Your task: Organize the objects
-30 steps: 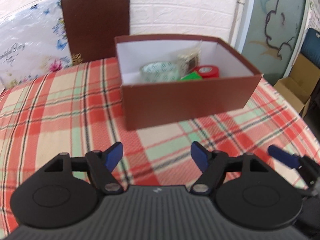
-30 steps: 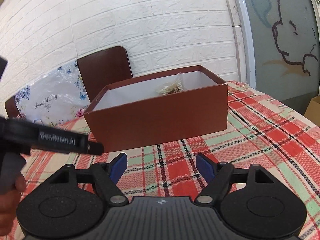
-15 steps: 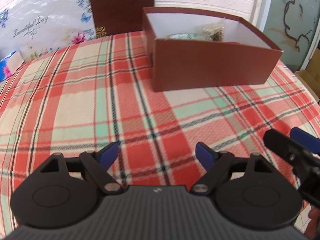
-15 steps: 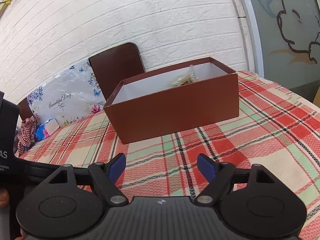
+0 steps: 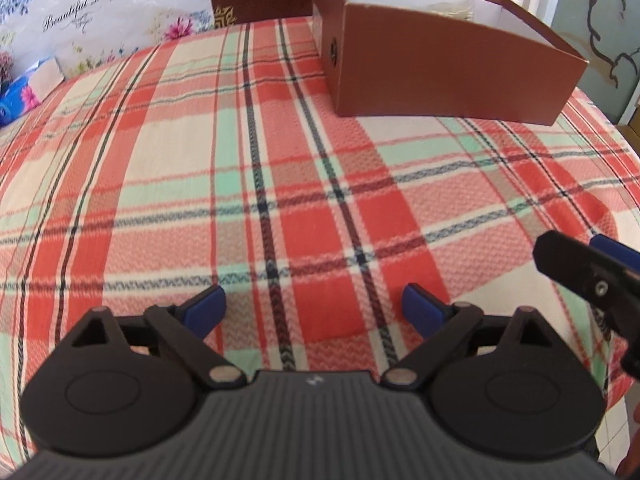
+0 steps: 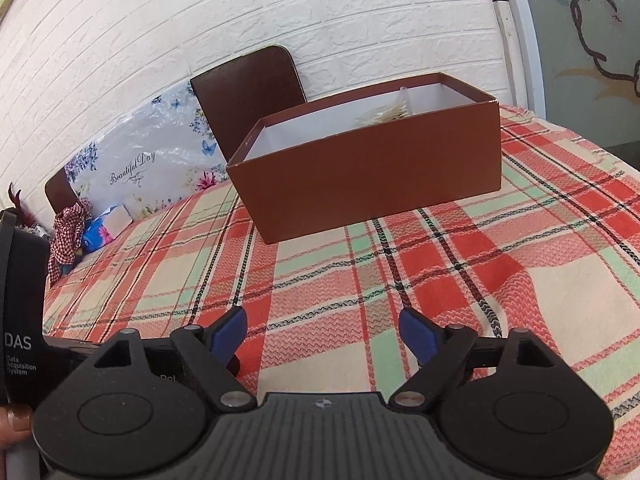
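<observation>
A brown cardboard box (image 5: 440, 72) (image 6: 372, 188) with a white inside stands at the far side of the plaid-covered table (image 5: 280, 184) (image 6: 440, 280). Only a pale crinkly packet (image 6: 384, 114) shows above its rim; the rest of its contents are hidden. My left gripper (image 5: 314, 308) hovers low over bare cloth in front of the box, its jaws opening, nothing between the blue pads. My right gripper (image 6: 322, 334) is also over bare cloth, jaws opening and empty; its tip (image 5: 588, 272) shows at the right of the left wrist view.
A dark brown chair back (image 6: 248, 92) and a floral plastic-wrapped package (image 6: 140, 164) stand behind the table. A blue tissue pack (image 6: 106, 226) and a checked cloth (image 6: 68, 236) lie at the far left. A white brick wall is behind; a hand (image 6: 12, 424) holds the left device.
The left gripper has sunk and pulled back from the box, tilting down toward the cloth, so the box contents dropped from view. Both grippers' jaws have spread wider. The right view shifted a little.
</observation>
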The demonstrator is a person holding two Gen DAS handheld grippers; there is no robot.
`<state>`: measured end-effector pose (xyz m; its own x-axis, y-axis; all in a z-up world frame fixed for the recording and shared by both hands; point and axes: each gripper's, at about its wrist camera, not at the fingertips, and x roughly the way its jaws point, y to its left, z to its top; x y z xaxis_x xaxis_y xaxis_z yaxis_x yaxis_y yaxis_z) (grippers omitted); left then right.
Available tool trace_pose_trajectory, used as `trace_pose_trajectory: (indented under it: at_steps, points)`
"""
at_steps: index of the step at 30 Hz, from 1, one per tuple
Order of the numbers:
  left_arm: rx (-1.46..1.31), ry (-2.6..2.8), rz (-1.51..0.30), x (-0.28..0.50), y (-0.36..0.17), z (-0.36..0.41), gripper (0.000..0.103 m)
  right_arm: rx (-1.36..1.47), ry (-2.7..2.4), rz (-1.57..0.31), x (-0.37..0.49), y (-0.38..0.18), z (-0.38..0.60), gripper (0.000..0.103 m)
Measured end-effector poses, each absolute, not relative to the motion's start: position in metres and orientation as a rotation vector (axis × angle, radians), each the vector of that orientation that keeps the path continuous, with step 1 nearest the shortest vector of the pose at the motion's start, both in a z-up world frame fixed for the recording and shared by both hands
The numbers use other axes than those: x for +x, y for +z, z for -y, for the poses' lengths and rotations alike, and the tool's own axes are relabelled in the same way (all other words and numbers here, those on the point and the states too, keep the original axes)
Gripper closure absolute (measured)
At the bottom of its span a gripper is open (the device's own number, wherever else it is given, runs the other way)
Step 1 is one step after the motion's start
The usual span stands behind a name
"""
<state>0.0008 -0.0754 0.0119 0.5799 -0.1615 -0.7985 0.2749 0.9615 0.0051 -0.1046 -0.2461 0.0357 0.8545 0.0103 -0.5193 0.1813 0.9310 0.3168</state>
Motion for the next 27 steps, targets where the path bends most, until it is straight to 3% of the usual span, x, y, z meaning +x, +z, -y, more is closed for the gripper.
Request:
trace_pose_trajectory:
  at_steps: [2,9,27]
  points:
    - [0.124,-0.246,-0.921,0.001,0.01,0.073,0.0,0.372,-0.093,-0.555,-0.103,0.034,0.246,0.019]
    - [0.124,-0.259,-0.875,-0.005,0.003,0.07,0.0,0.389,-0.102,-0.622,-0.098,0.018,0.245,0.017]
    - [0.14,-0.244,-0.913,0.013,0.019,0.066,0.0,0.397,-0.132,-0.584,-0.099,0.035,0.255,0.014]
